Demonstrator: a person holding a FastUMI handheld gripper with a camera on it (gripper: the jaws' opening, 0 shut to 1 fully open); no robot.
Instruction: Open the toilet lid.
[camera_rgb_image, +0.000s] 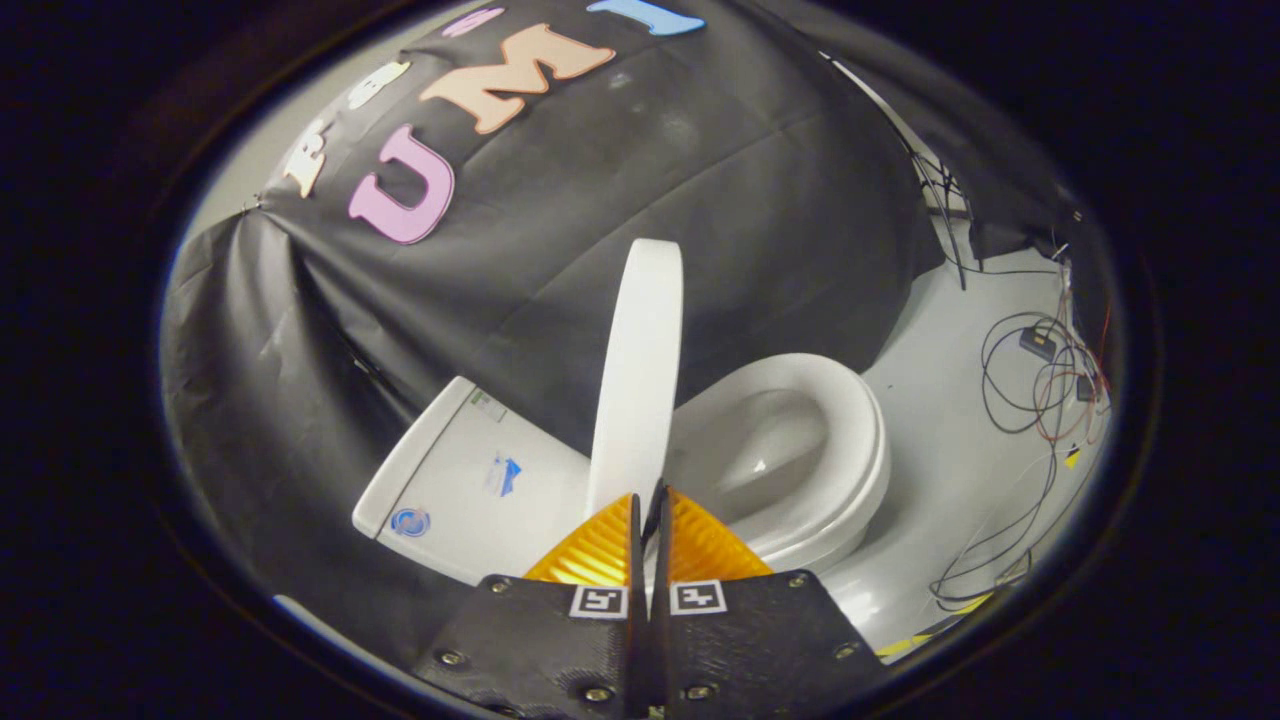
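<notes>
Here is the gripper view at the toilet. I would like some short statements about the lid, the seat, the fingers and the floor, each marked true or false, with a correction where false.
1. The toilet lid stands raised, edge-on just beyond the fingers. True.
2. The gripper has its orange fingers spread wide apart. False: they are closed together, with only a thin slit between them.
3. The seat is down and the bowl is exposed. True.
4. The tank lies on the same side of the lid as the bowl. False: it is on the opposite side.
5. Loose cables lie on the floor beyond the bowl. True.
</notes>
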